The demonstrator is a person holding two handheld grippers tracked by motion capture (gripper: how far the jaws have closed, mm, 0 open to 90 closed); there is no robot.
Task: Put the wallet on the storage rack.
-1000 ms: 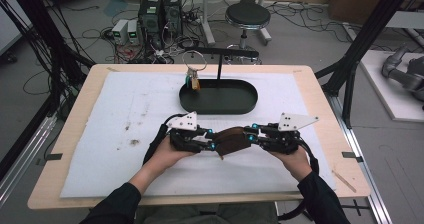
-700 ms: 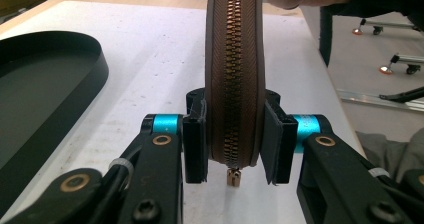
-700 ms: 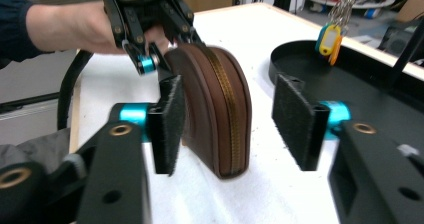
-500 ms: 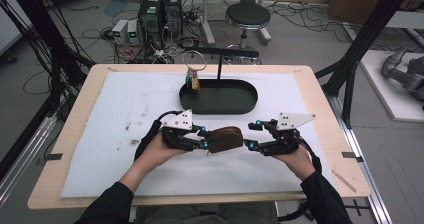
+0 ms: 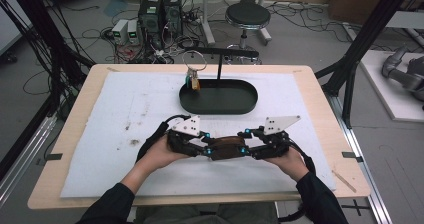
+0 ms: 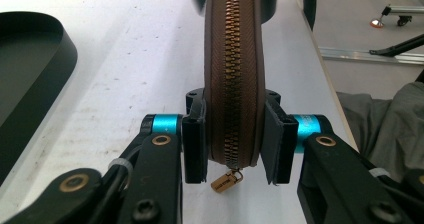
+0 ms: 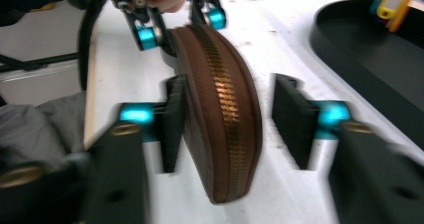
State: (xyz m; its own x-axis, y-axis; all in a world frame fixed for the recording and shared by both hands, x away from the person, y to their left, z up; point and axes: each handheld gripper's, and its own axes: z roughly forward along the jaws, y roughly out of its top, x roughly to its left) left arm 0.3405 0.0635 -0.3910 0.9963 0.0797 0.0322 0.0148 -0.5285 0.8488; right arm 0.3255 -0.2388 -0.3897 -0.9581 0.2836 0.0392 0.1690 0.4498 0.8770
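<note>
A: Fingers [image 6: 194, 139] on the left gripper [image 6: 233, 141] clamp the pouch [image 6: 232, 74] above the desk [image 5: 125, 109]; the right gripper's [image 7: 230, 129] have just been closing, one pad still clear

B: Centre it, then squeeze squarely below the zip [image 7: 225, 96]

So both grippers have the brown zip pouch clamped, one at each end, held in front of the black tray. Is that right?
Not quite. The left gripper is clamped on the brown zip pouch, but the right gripper is not: in the right gripper view its jaws have just been closing, and one pad stands clear of the pouch. The black tray does lie beyond it.
</note>
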